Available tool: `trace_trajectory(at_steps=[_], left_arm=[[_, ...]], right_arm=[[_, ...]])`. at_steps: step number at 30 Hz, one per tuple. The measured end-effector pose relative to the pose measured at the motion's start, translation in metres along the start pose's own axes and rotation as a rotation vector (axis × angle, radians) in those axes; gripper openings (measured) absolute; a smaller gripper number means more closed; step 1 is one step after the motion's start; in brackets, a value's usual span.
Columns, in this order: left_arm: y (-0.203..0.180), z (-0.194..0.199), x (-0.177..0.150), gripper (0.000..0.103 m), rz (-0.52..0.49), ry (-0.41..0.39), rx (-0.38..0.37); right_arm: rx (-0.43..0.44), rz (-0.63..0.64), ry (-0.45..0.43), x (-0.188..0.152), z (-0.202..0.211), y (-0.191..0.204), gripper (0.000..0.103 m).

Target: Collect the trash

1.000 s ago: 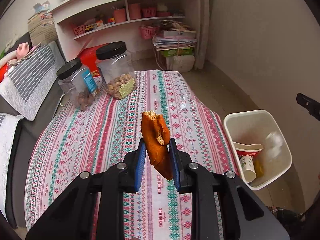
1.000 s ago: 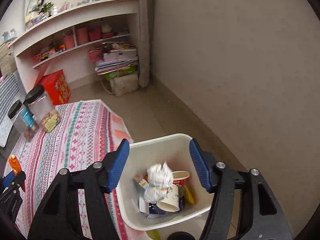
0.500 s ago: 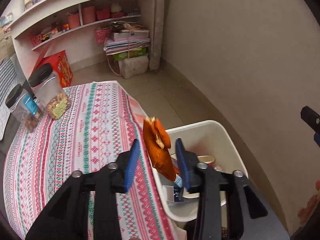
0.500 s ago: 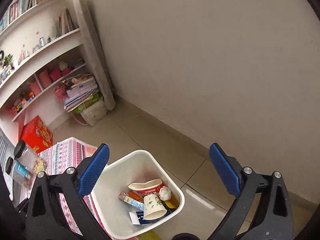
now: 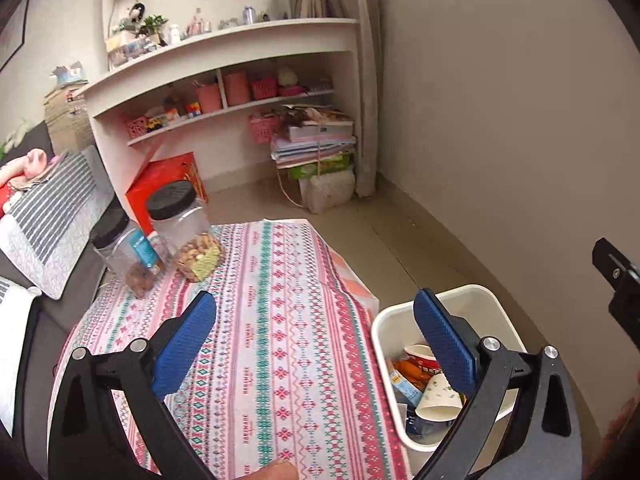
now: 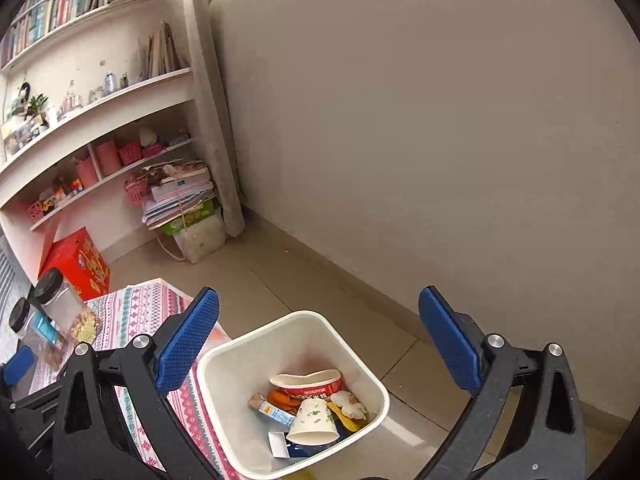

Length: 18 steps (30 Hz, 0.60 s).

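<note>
A white bin [image 5: 464, 291] stands on the floor by the table's right edge. In it lie an orange wrapper [image 5: 408, 372], a paper cup [image 5: 436, 398] and a red-rimmed bowl [image 5: 420, 354]. My left gripper [image 5: 316, 340] hovers over the table edge and the bin, its jaws opening wide with nothing between them. My right gripper [image 6: 318, 340] stands open and empty above the bin [image 6: 280, 320]. From there I see the paper cup [image 6: 312, 420], the red bowl [image 6: 308, 386], a crumpled white wad [image 6: 352, 404] and the orange wrapper [image 6: 284, 398].
A table with a patterned cloth [image 5: 280, 320] carries two black-lidded jars [image 5: 184, 232] at its far left. Behind stand a red box [image 5: 168, 176], white shelves [image 5: 224, 76] and a stack of papers [image 5: 316, 140]. A sofa cushion [image 5: 52, 212] lies left; a bare wall [image 6: 440, 160] runs right.
The left gripper swung from the table over to the bin, opened, and the orange wrapper it held now lies in the bin. The right gripper widened and rose; the white wad dropped in.
</note>
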<state>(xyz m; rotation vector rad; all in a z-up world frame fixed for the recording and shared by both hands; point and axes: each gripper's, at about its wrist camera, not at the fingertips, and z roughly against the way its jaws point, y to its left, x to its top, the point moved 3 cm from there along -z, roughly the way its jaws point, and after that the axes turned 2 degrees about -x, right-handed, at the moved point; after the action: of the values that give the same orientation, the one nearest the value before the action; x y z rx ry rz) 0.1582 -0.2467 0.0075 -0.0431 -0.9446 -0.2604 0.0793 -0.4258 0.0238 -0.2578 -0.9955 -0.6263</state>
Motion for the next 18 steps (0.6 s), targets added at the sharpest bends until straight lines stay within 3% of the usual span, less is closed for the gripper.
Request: trace_trajectory(at_steps=[7,11,18], left_arm=[[0.066,0.055,-0.008,0.096,0.032,-0.124,0.088],[0.100,0.066,-0.020,0.096,0.099,-0.095,0.092],[0.131,0.062,-0.037,0.096,0.142,-0.046,0.137]], right_arm=[[0.044,0.080,-0.030,-0.011,0.034,0.049,0.096],[0.092,0.105,-0.015,-0.027,0.043,0.074,0.096],[0.148,0.181,-0.063,-0.050,0.050,0.115,0.096]])
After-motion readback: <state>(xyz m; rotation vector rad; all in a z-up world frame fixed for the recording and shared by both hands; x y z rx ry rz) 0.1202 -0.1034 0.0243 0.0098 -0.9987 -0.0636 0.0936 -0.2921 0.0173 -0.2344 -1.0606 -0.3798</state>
